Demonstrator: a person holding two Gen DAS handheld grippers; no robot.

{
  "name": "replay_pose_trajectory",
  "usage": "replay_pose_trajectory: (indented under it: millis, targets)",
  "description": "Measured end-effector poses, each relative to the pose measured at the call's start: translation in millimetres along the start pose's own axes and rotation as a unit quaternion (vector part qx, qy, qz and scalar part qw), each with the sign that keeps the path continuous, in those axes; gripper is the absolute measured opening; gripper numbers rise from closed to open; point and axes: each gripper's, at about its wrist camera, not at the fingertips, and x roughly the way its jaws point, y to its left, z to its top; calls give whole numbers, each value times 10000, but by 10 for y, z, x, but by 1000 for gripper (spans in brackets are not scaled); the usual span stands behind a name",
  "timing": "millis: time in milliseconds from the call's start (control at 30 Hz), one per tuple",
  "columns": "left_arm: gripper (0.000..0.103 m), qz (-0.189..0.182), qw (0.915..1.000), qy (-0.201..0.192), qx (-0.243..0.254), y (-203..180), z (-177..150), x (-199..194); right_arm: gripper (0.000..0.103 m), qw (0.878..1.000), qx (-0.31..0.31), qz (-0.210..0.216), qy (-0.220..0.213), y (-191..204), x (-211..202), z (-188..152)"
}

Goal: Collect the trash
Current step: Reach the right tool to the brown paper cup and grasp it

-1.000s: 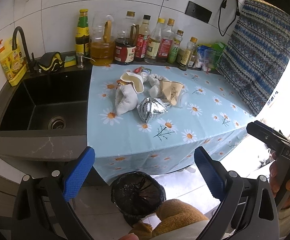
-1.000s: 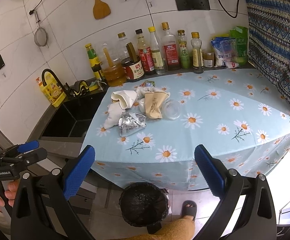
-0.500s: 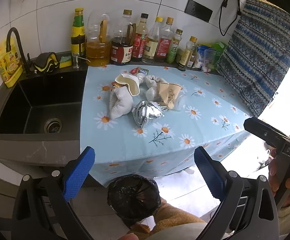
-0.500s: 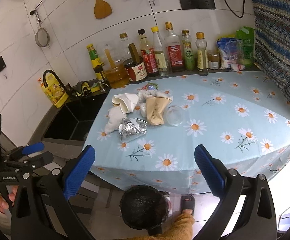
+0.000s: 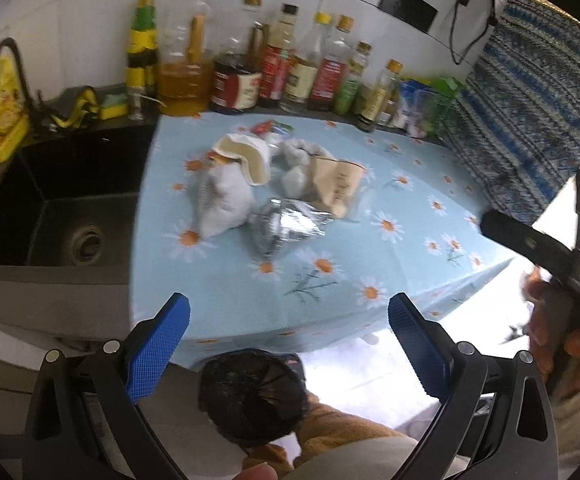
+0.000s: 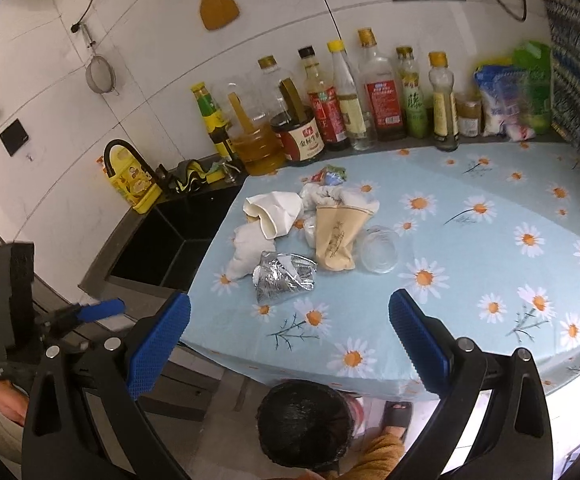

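The trash lies in one loose heap near the sink-side end of the tabletop (image 6: 489,280): a crumpled silver foil wrapper (image 6: 284,276) nearest the front edge, a white crumpled bag (image 6: 250,250) just beside it, a squashed white paper cup (image 6: 274,212) behind that, and a flattened tan paper cup (image 6: 337,236) with a clear plastic lid (image 6: 379,250) at its side. Directly below the front edge stands a bin lined with a black bag (image 6: 303,420), probably set there so each piece needs only a short carry and drop.

Both grippers point down toward the heap. The right gripper (image 6: 290,340) has just been closing slightly, yet its jaws stand wide with nothing between them. The left gripper (image 5: 290,344) is likewise spread wide and empty. Nothing has been gripped yet; the foil wrapper looks the easiest first pick.
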Motion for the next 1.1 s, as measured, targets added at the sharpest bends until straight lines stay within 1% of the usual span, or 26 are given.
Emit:
replay_pose_trajectory:
  millis: [33,100,200,267,333,400,500,533,600,800,967,1100]
  targets:
    - [96,-79,9999,79,-43,-4,12,53,93,10000,73,-16,34,-64,69,44]
    - [96,-122,9994,285,-124,-15,34,187,93,9995,213,73,205,-179,237,129]
    - [96,-26,9989,432,-205,-28,45,342,93,9985,324,163,421,-315,493,228]
    - [96,42,9982,534,-257,-22,55,443,89,9977,352,218,539,-390,673,277]
    - [96,62,9975,600,-375,5,57,530,79,9965,382,332,672,-454,859,328]
    - [96,-18,9958,719,-572,61,63,608,79,9954,393,414,773,-493,1017,360]
    - [96,210,9930,809,-830,150,84,707,79,9935,445,538,899,-554,1252,408]
    - [96,320,9925,766,-902,175,88,717,74,9926,461,553,973,-581,1353,423]
    - [96,427,9906,750,-1059,226,97,747,62,9908,482,645,1088,-611,1486,431]
    - [96,553,9849,993,-1305,295,118,885,62,9890,443,634,1264,-665,1774,430]
    - [96,568,9825,1106,-1386,296,127,982,62,9899,269,351,1350,-666,1988,434]
    - [96,590,9801,1201,-1466,291,147,1059,62,9876,348,309,1499,-683,2184,400]
